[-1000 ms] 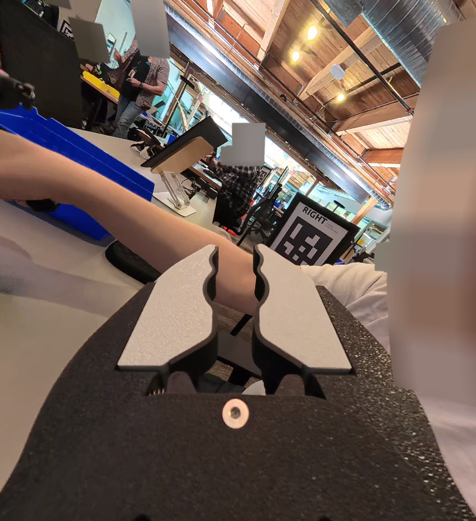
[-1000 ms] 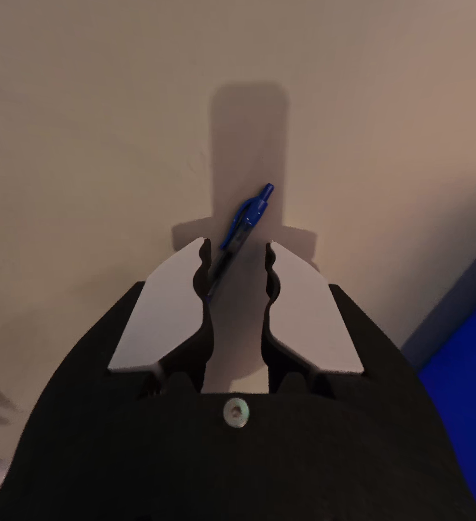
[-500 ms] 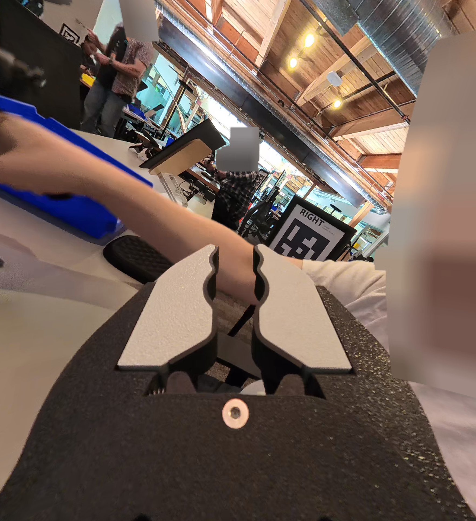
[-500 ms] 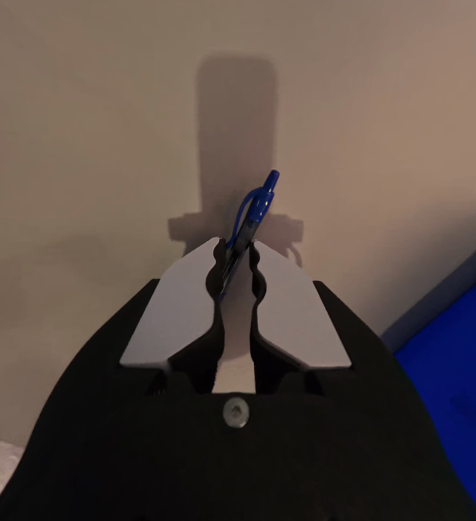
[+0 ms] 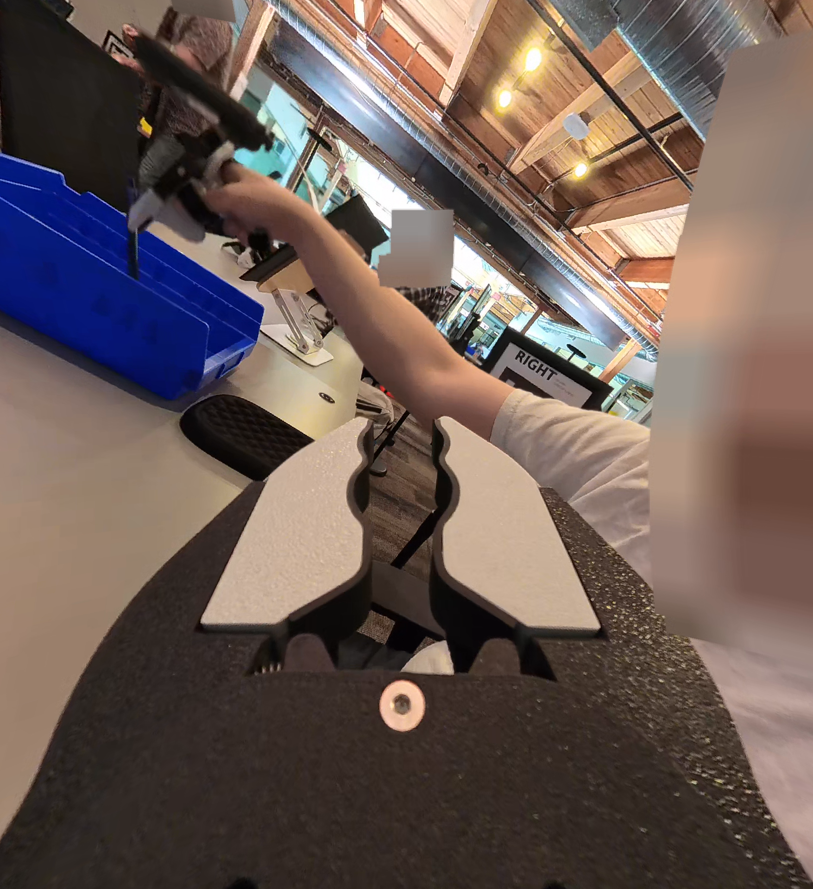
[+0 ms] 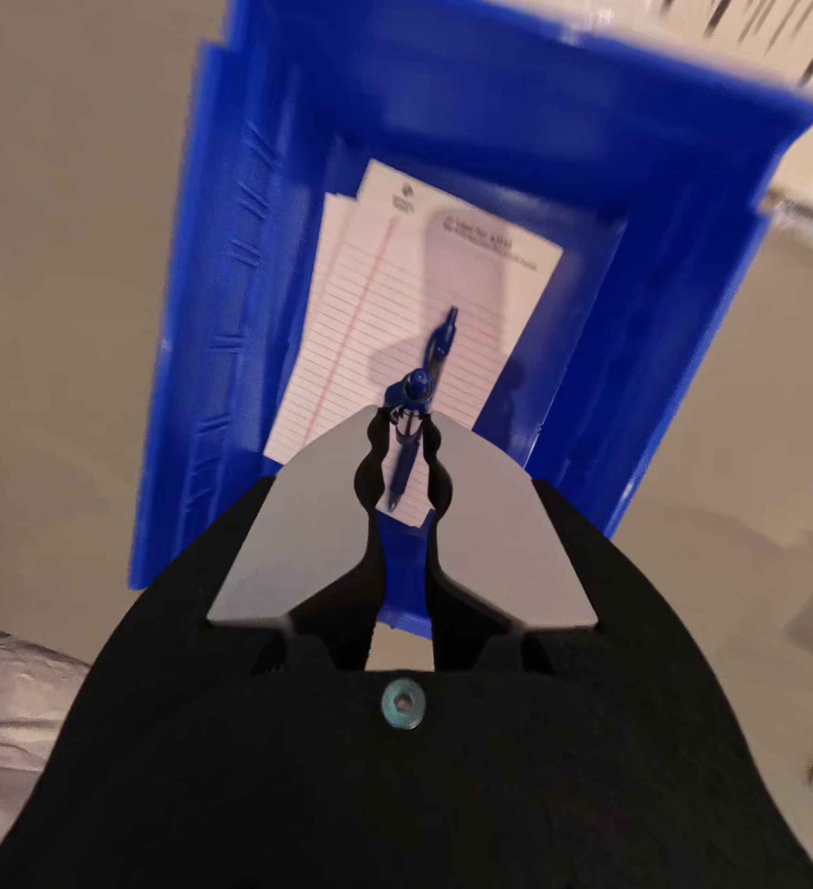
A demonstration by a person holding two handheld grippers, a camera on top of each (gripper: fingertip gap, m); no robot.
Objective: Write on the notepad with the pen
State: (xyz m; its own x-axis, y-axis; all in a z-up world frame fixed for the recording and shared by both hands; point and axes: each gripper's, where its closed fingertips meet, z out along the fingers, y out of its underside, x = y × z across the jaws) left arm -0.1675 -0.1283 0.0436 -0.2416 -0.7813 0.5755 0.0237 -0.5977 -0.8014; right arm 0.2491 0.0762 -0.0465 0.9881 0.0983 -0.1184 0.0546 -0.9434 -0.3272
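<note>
My right gripper (image 6: 403, 417) is shut on a blue pen (image 6: 406, 435). It holds the pen upright, tip down, above a white lined notepad (image 6: 385, 308) that lies in a blue bin (image 6: 212, 298). Another blue pen-like shape (image 6: 443, 336) lies on the pad just beyond; the view is blurred. In the left wrist view a hand holds the right gripper (image 5: 154, 204) high over the blue bin (image 5: 106, 308), with the pen (image 5: 132, 250) hanging down into it. My left gripper (image 5: 402, 425) is open and empty, off the table's near edge, pointing at the person's arm.
The bin stands on a beige table (image 5: 58, 481). A black padded armrest (image 5: 240, 433) is at the table edge. A monitor stand (image 5: 298, 327) sits behind the bin. People stand and sit in the background.
My right gripper shut on the pen, lifted it off the bare table and carried it over the blue bin with the notepad. My left gripper stayed open and hardly moved.
</note>
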